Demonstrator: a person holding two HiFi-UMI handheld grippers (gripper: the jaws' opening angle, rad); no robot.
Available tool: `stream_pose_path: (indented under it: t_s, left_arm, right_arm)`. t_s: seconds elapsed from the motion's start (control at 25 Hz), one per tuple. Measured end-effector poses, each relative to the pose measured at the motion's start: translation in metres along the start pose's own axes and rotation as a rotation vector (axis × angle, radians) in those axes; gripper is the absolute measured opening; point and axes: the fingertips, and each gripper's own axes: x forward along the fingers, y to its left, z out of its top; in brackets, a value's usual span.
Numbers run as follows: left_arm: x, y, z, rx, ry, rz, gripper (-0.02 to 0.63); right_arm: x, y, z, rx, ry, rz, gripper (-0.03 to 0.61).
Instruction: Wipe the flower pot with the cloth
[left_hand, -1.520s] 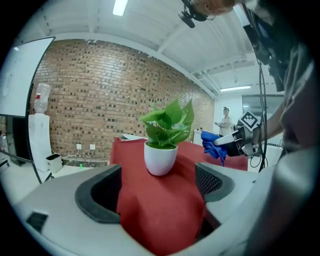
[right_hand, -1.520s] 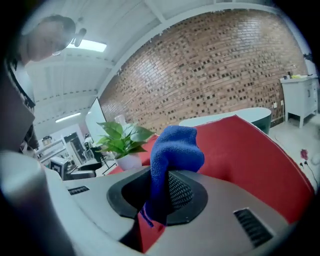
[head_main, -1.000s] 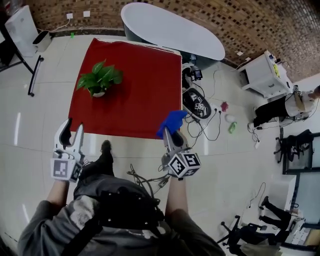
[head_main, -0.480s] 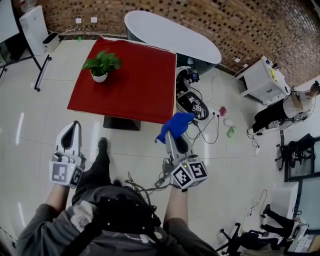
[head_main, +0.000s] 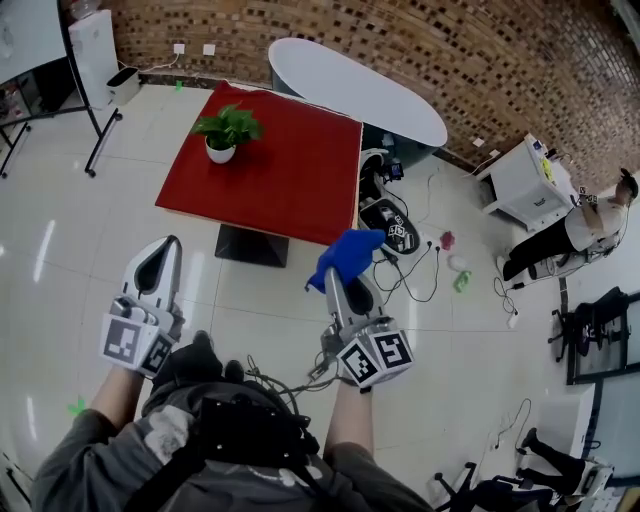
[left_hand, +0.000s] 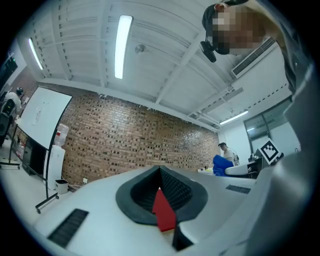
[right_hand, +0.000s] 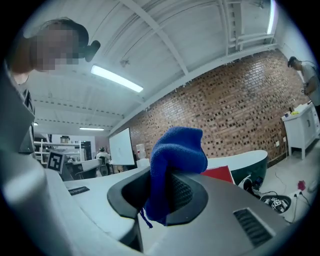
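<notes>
A white flower pot (head_main: 221, 152) with a green plant stands on the red table (head_main: 295, 180), far ahead of both grippers. My right gripper (head_main: 341, 283) is held up over the floor, shut on the blue cloth (head_main: 346, 254). In the right gripper view the cloth (right_hand: 175, 160) bulges out between the jaws, with the red table (right_hand: 220, 174) behind it. My left gripper (head_main: 160, 262) is raised at the left, shut with nothing in it. In the left gripper view only a red sliver of the table (left_hand: 163, 212) shows past the jaws, and the pot is hidden.
A white oval counter (head_main: 355, 80) stands beyond the table. Cables and black gear (head_main: 395, 225) lie on the floor to the table's right. Further right are a white cabinet (head_main: 525, 165) and a person (head_main: 570, 230). A wheeled stand (head_main: 95, 140) is at the left.
The left jaws went from open to shut, with nothing between them. Both grippers rose while the right kept the cloth. The table and pot now lie farther ahead.
</notes>
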Motion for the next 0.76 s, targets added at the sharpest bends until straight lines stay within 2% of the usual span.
stream_pose_path:
  t_s: [0.16, 0.28, 0.44, 0.6, 0.76]
  left_arm:
    - [-0.033, 0.011, 0.022, -0.042, -0.018, -0.024, 0.012]
    - [-0.048, 0.015, 0.046, -0.034, -0.023, -0.059, 0.012]
    - [-0.092, 0.03, 0.044, -0.05, -0.012, -0.074, 0.012]
    - [-0.089, 0.058, 0.031, -0.081, 0.019, -0.058, 0.012]
    - [-0.077, 0.059, 0.039, -0.076, 0.035, -0.075, 0.012]
  right_arm:
    - [-0.006, 0.048, 0.009, -0.051, -0.03, -0.005, 0.077]
    - [-0.009, 0.077, 0.026, -0.054, -0.048, -0.017, 0.077]
    - [-0.02, 0.123, 0.018, -0.075, -0.057, -0.017, 0.077]
    - [0.004, 0.136, 0.001, -0.094, -0.029, -0.017, 0.077]
    - [0.013, 0.139, 0.015, -0.1, -0.024, -0.02, 0.075]
